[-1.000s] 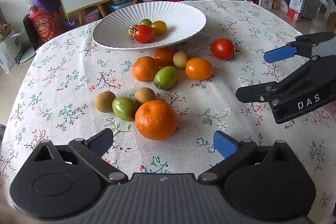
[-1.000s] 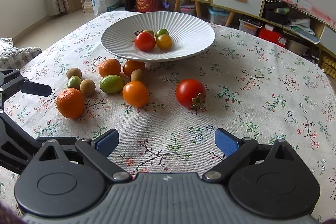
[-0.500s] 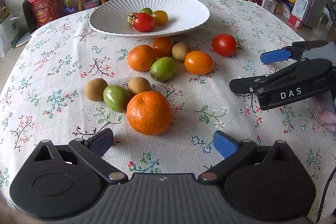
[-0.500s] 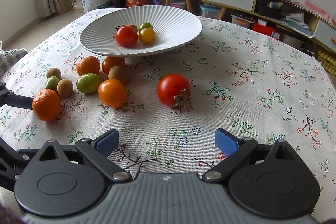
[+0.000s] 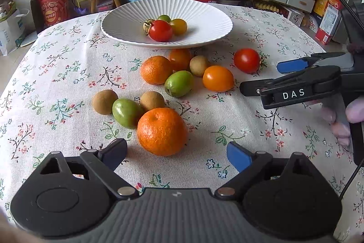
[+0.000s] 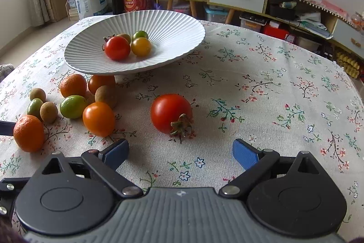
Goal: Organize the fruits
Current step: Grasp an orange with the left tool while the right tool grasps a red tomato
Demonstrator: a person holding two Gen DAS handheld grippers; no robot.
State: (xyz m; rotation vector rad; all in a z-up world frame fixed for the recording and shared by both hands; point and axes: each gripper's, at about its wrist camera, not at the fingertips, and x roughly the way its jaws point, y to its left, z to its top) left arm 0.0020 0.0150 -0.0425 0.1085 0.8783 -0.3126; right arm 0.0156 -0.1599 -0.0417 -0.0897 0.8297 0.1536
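The left hand-held gripper [image 5: 176, 153] has just begun narrowing around the large orange [image 5: 162, 131], not yet gripping. The right hand-held gripper [image 6: 179, 153], released, has neared the red tomato [image 6: 170, 113] on the tabletop [image 6: 261, 106]; plate [image 6: 182, 29] awaits.

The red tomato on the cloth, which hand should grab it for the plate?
Right. The red tomato lies just ahead of the open right gripper, lined up with its gap. The left gripper, also open, faces the big orange instead, with the tomato far off to its side.
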